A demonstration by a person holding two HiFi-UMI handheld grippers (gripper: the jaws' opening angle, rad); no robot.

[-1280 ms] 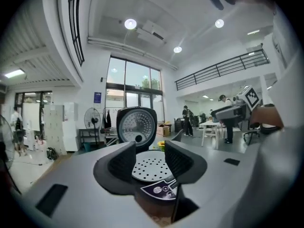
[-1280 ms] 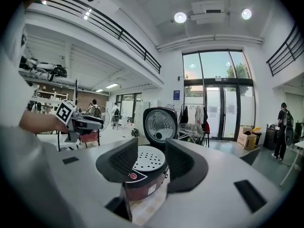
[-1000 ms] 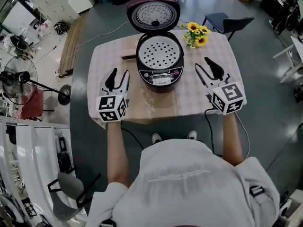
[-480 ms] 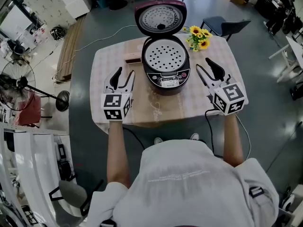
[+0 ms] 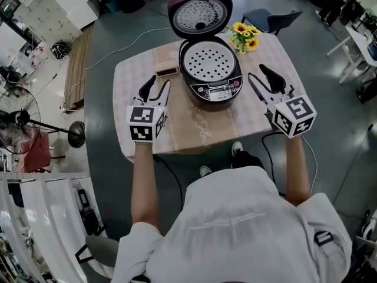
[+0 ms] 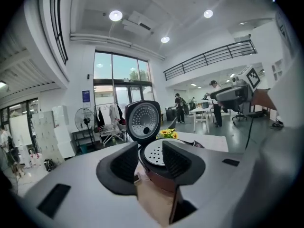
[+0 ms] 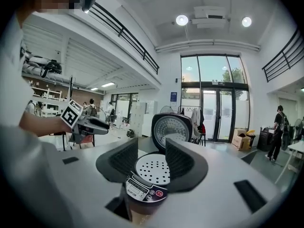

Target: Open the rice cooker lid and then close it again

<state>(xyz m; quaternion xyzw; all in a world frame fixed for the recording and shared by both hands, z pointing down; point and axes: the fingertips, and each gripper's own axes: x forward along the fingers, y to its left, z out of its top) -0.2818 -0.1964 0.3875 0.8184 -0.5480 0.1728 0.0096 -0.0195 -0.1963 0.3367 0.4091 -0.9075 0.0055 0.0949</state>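
A dark red rice cooker [image 5: 211, 69] stands on the table with its lid [image 5: 200, 13] upright and open, and the perforated inner tray shows. My left gripper [image 5: 158, 84] hovers left of the cooker. Its jaws are apart and have just been closing a little, with nothing between them. My right gripper [image 5: 260, 73] hovers to the right of the cooker, open and empty. In the left gripper view the cooker [image 6: 156, 175] and raised lid [image 6: 142, 120] lie straight ahead of the left gripper [image 6: 152, 160]. The right gripper view shows the control panel [image 7: 142, 191] just beyond the right gripper [image 7: 152, 163].
Sunflowers [image 5: 244, 37] stand behind the cooker on the right. A small brown block [image 5: 166, 72] lies to its left on the checked tablecloth [image 5: 194, 128]. A chair [image 5: 277, 19] is behind the table, a floor fan [image 5: 23, 122] far left. A cable hangs off the table's front.
The head view has shifted, so the table sits higher in the picture. My right gripper has come a little nearer the cooker. The left gripper has turned slightly and its jaws narrowed. The lid stays open.
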